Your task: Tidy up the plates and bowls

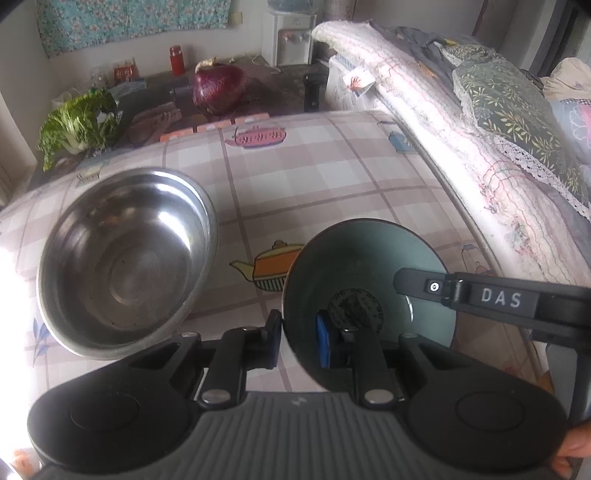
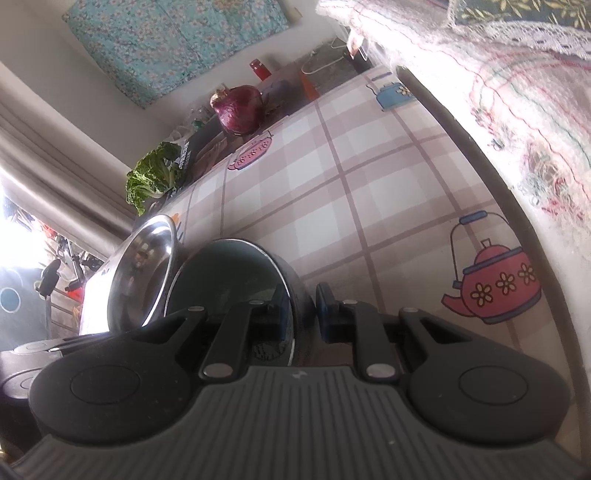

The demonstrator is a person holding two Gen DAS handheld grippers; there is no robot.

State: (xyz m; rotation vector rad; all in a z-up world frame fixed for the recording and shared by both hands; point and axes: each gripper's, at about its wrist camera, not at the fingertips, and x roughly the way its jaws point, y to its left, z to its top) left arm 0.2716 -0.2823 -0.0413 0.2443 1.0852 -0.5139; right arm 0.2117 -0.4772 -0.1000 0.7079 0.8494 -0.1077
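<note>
A steel bowl (image 1: pixel 125 258) stands on the checked tablecloth (image 1: pixel 332 177) at the left. A dark teal bowl (image 1: pixel 365 266) sits to its right. My left gripper (image 1: pixel 299 339) is shut on the teal bowl's near rim, one finger inside and one outside. My right gripper (image 2: pixel 301 314) is shut on the same bowl's (image 2: pixel 229 273) right rim; its finger (image 1: pixel 424 286) reaches into the bowl in the left wrist view. The steel bowl (image 2: pixel 144 269) shows left of it in the right wrist view.
A red cabbage (image 1: pixel 219 88), a green leafy cabbage (image 1: pixel 79 123) and a red flask (image 1: pixel 176 60) lie beyond the table's far edge. A folded quilt (image 1: pixel 461 122) borders the table on the right. A water dispenser (image 1: pixel 291 33) stands at the back.
</note>
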